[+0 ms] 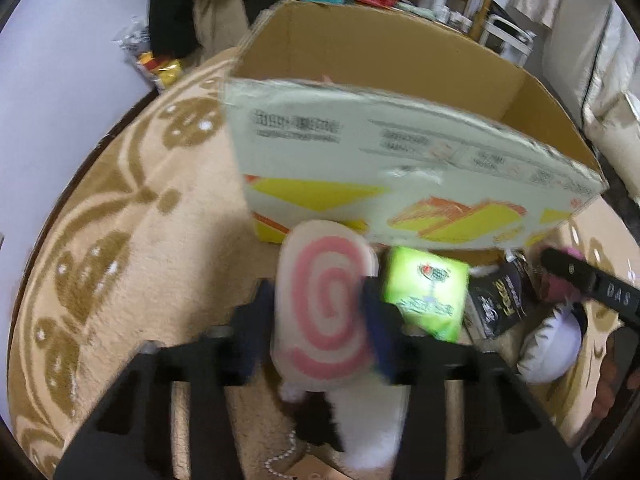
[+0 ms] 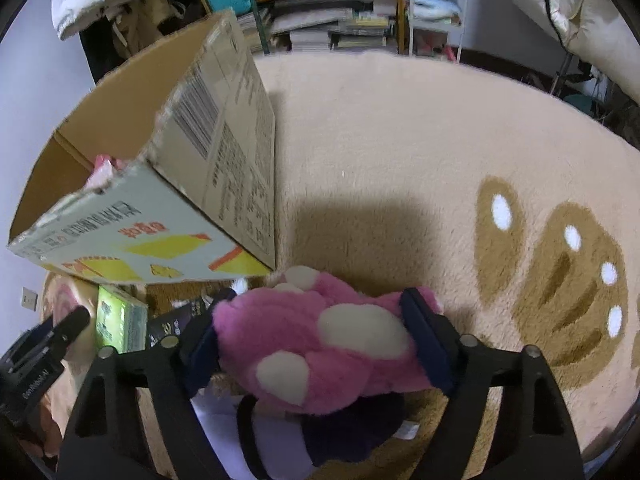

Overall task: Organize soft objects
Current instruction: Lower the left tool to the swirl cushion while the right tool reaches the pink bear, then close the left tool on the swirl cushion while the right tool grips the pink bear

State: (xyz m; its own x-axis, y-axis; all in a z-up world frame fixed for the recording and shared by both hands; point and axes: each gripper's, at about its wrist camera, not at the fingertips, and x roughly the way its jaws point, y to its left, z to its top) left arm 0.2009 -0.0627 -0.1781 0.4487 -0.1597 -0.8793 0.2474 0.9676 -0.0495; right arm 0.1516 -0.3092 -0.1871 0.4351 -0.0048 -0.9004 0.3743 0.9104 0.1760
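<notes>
My left gripper (image 1: 320, 312) is shut on a white plush with a pink spiral (image 1: 324, 304), held just in front of an open cardboard box (image 1: 400, 184). My right gripper (image 2: 316, 328) is shut on a pink plush with cream spots (image 2: 316, 336), to the right of the same box (image 2: 224, 148). A pink item (image 2: 102, 166) lies inside the box. The right gripper's arm (image 1: 592, 284) shows at the right edge of the left wrist view.
A green packet (image 1: 428, 292) and a black packet (image 1: 496, 300) lie on the beige patterned rug (image 2: 400, 140) by the box front. A white and dark plush (image 1: 552, 344) lies beside them. Shelves (image 2: 332, 12) and bedding (image 2: 580, 12) stand behind.
</notes>
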